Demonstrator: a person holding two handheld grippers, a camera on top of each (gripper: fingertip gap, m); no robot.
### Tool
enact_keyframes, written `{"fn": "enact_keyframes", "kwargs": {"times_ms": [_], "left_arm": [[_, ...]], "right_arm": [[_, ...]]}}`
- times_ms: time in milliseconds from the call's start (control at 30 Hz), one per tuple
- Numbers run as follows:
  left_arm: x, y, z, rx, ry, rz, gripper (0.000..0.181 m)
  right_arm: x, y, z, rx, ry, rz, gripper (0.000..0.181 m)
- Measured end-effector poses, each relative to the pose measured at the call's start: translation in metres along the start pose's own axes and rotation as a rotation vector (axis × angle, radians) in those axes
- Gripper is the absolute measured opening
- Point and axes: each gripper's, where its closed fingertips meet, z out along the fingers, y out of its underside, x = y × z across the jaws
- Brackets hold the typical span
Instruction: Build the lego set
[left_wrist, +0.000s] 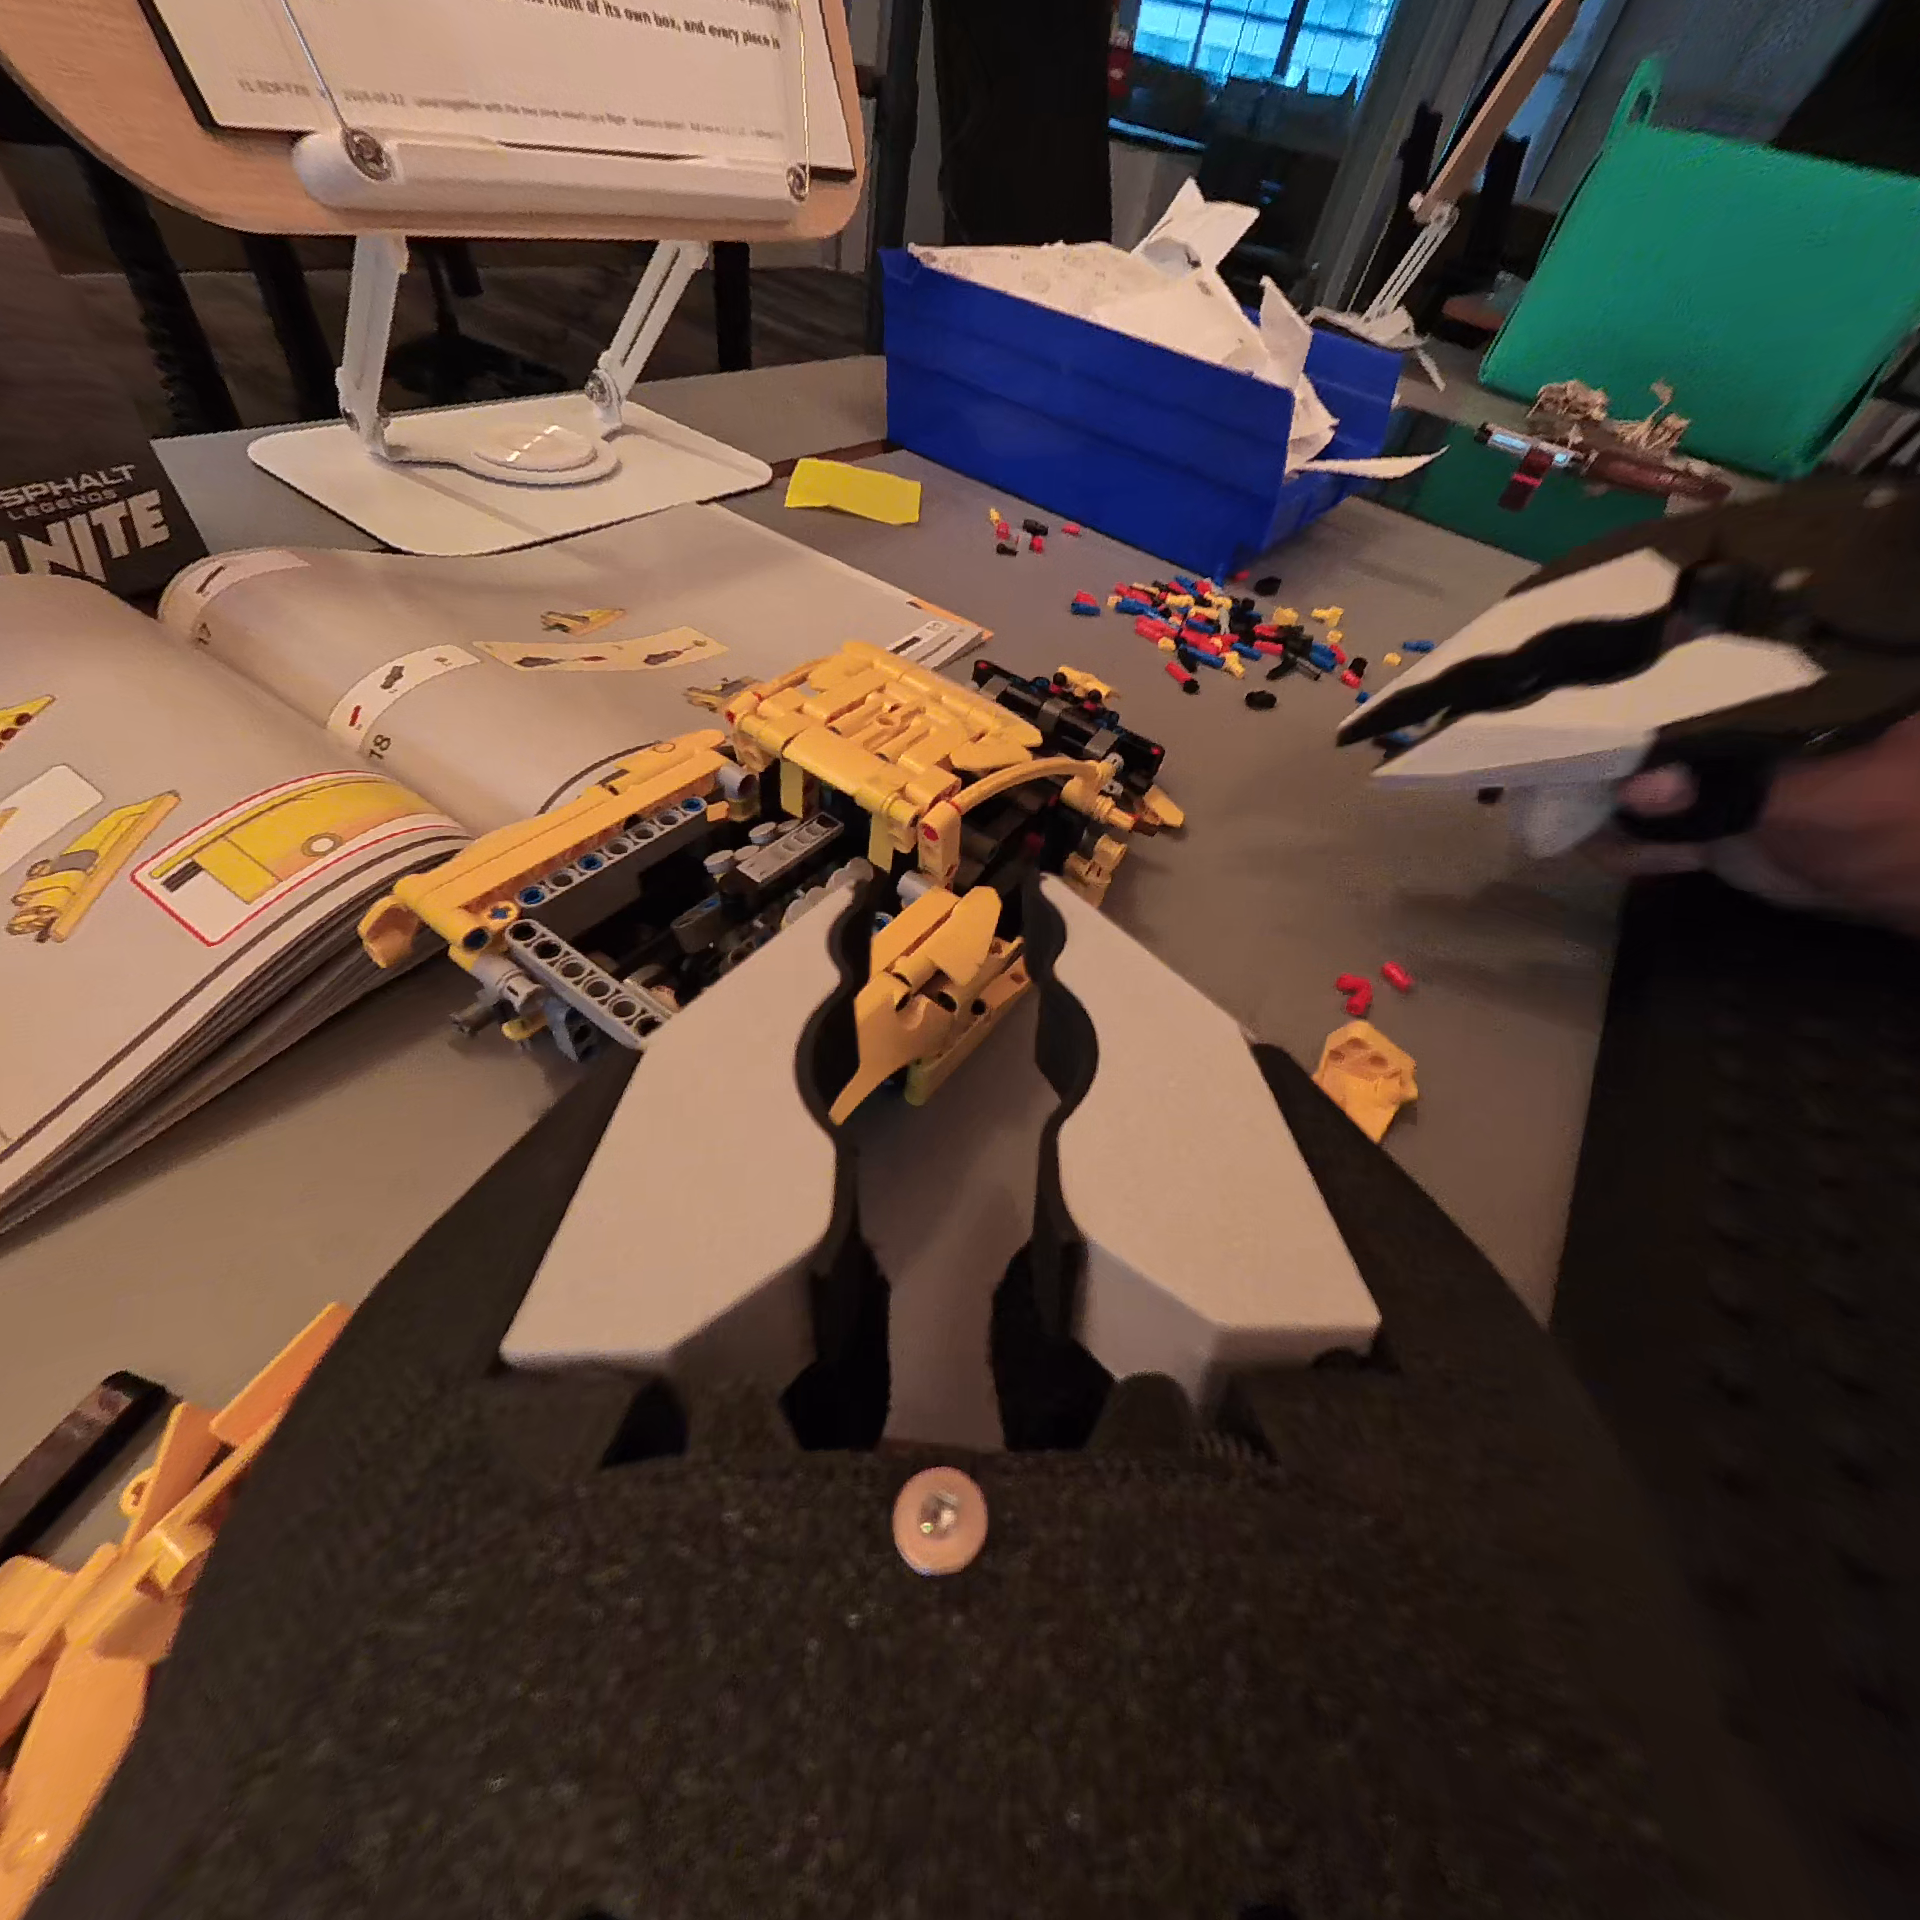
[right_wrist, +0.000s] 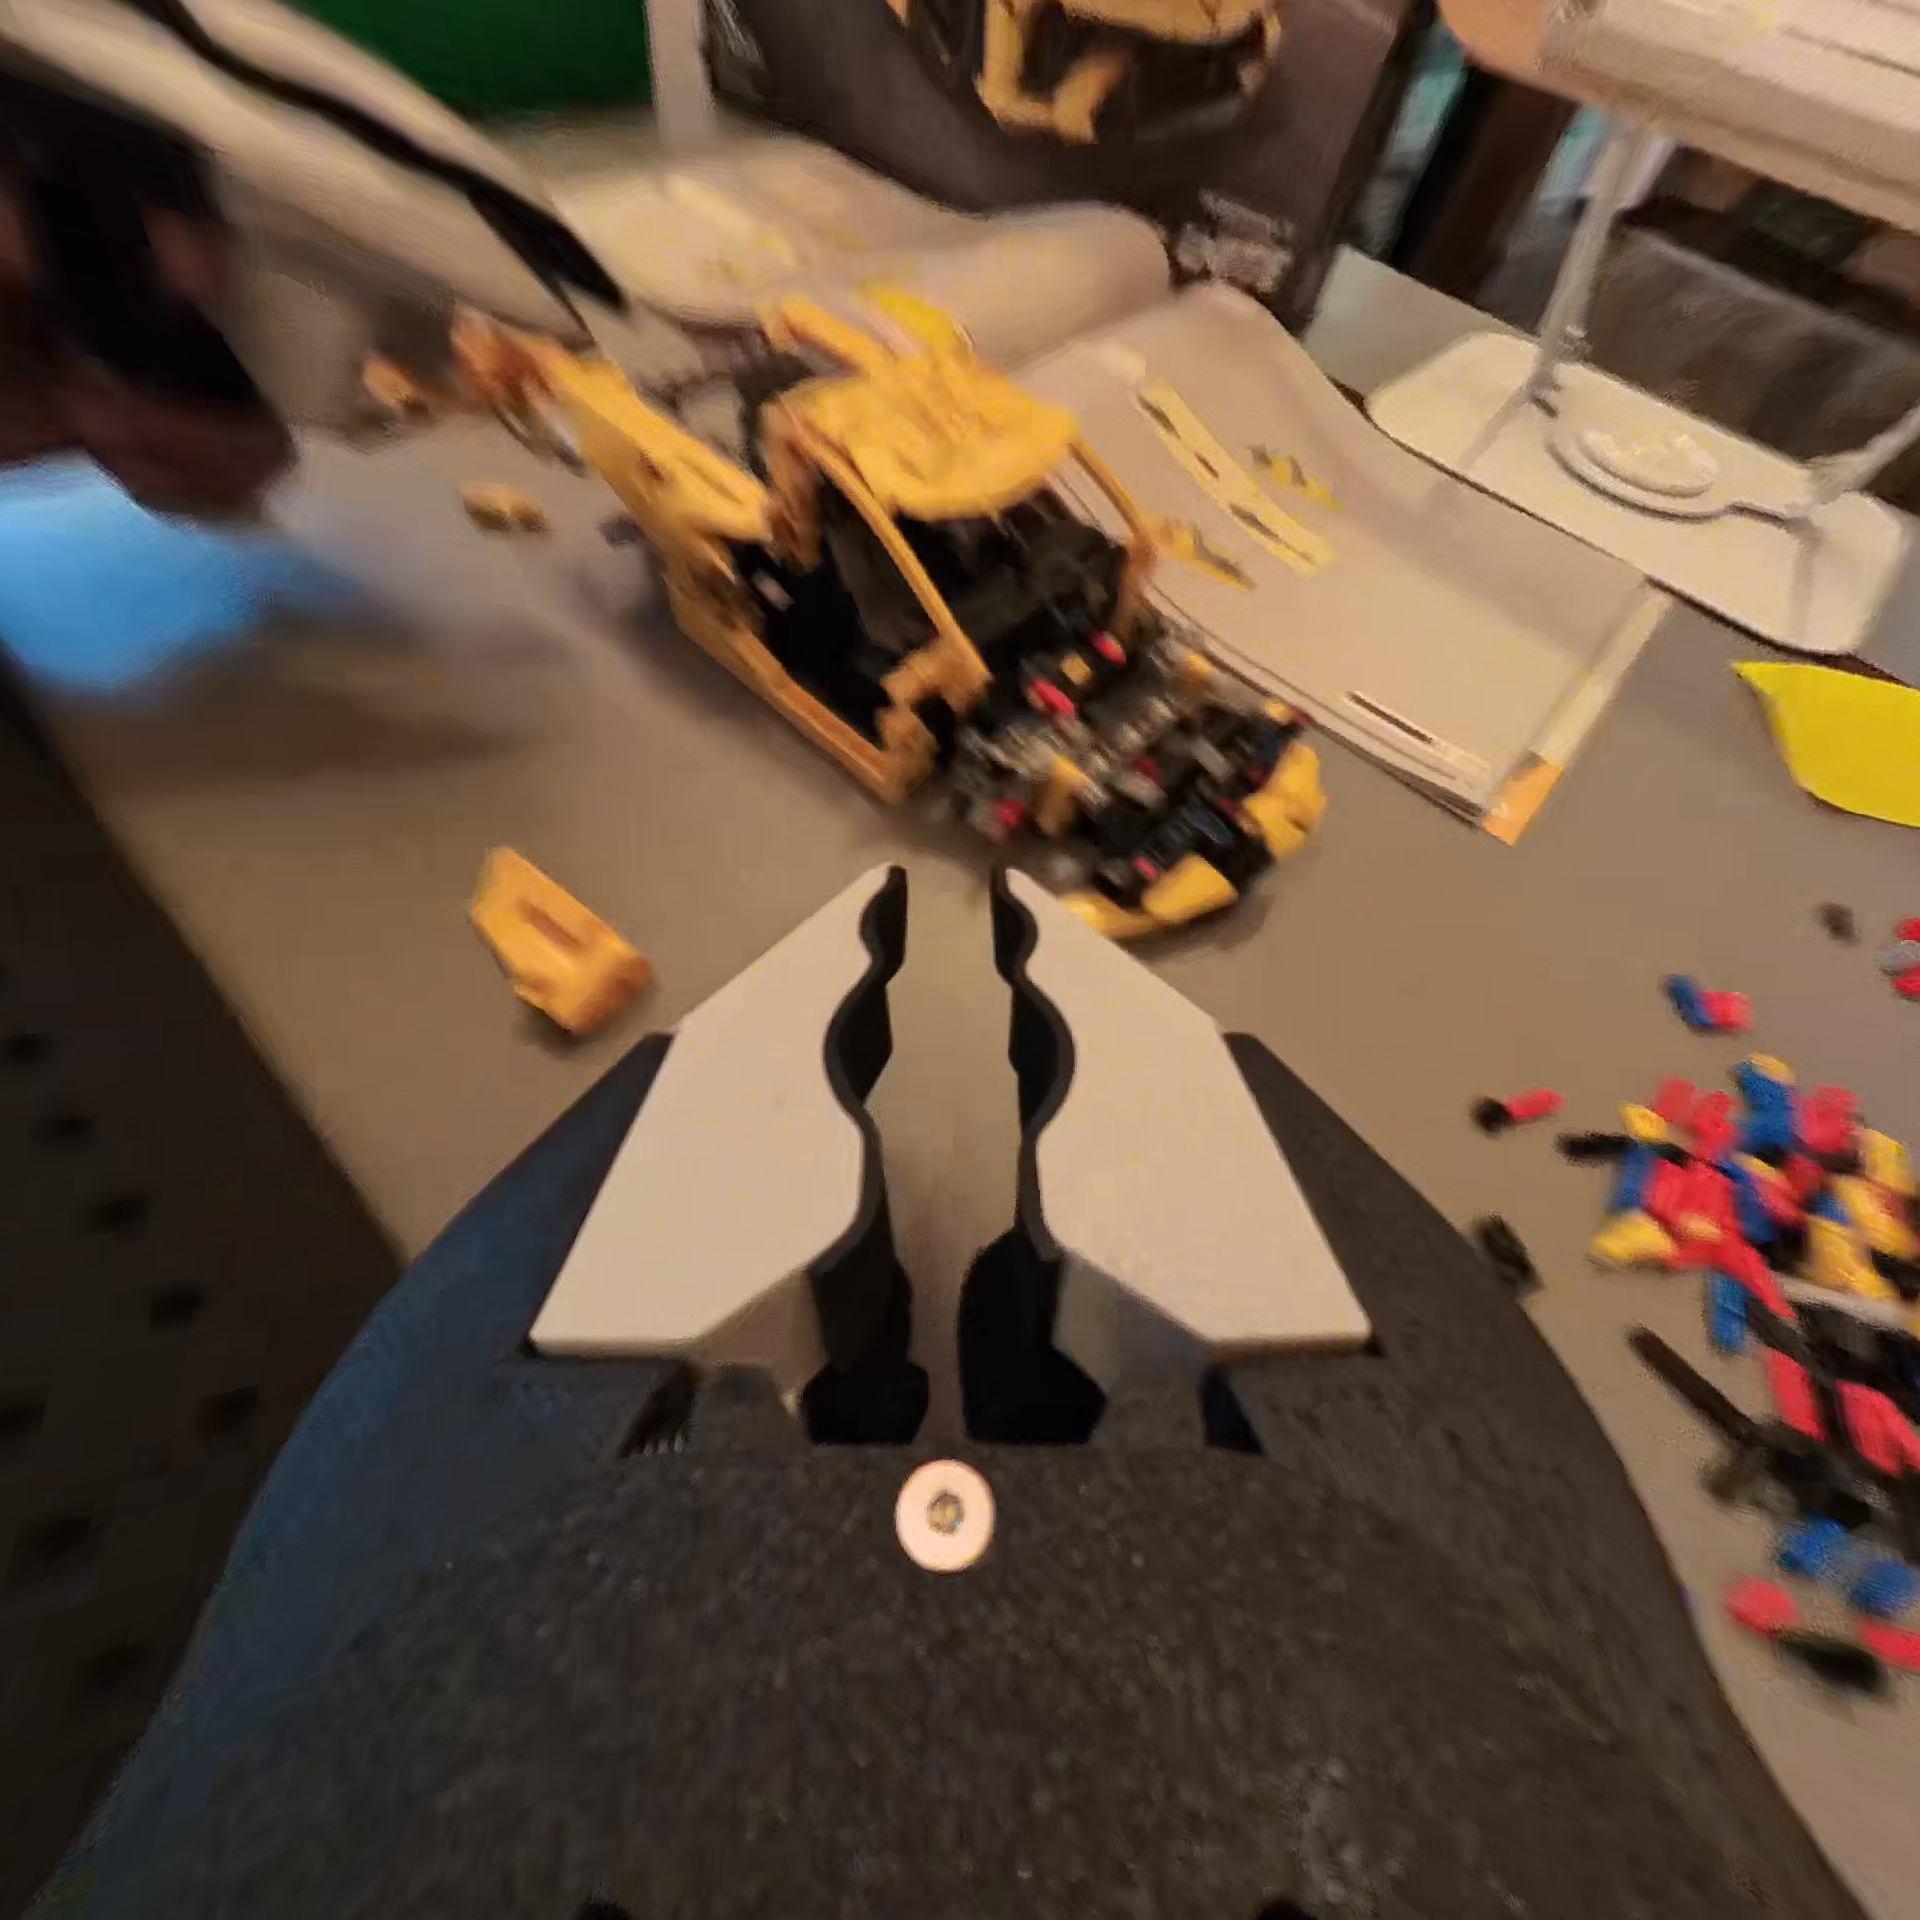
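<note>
pinching a yellow sub-assembly (left_wrist: 940, 987) between its grey fingers (left_wrist: 717, 1132), the left gripper (left_wrist: 940, 904) holds it just at the near side of the car (left_wrist: 831, 821) — a half-built yellow and black model lying on the grey surface (left_wrist: 1299, 894). whether the sub-assembly touches the car cannot be told. the car's far left side lies against the open manual (left_wrist: 260, 810), which is spread flat to the left. behind the manual stands a white stand (left_wrist: 499, 457) carrying a page. a blue bin (left_wrist: 1101, 416) stuffed with torn paper sits at the back, and in front of it a scatter of small red, blue, yellow and black pieces (left_wrist: 1226, 634). a loose yellow piece (left_wrist: 1366, 1075) lies to the right of the left gripper, with two red bits (left_wrist: 1371, 987) near it. a yellow sheet (left_wrist: 852, 488) lies between the stand and the bin.

the right gripper (right_wrist: 948, 883) hovers off the surface, well apart from the car (right_wrist: 935, 644) — its fingers (right_wrist: 748, 1143) are slightly spread with nothing between them. in its blurred view a yellow piece (right_wrist: 561, 956) lies left of its tips and the pieces (right_wrist: 1766, 1174) lie at right.
</note>
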Motion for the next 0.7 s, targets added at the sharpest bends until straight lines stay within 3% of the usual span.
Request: {"fn": "enact_keyframes", "kwargs": {"times_ms": [67, 167, 433, 533, 700], "left_arm": [[0.001, 0.003, 0.002, -0.018, -0.008, 0.019, 0.028], [0.003, 0.007, 0.004, -0.039, -0.011, 0.044, 0.028], [0.005, 0.011, 0.007, -0.059, -0.019, 0.068, 0.028], [0.007, 0.009, 0.007, -0.052, -0.009, 0.059, 0.028], [0.010, 0.008, 0.006, -0.042, 0.010, 0.045, 0.028]], "right_arm": [[-0.030, -0.017, 0.003, -0.030, -0.161, 0.060, 0.018], [-0.070, 0.011, 0.010, -0.296, -0.355, 0.026, 0.027], [-0.076, 0.038, 0.023, -0.468, -0.370, -0.012, 0.025], [-0.082, 0.035, 0.025, -0.466, -0.393, 0.002, 0.010], [-0.086, 0.034, 0.027, -0.447, -0.361, -0.050, 0.006]]}}
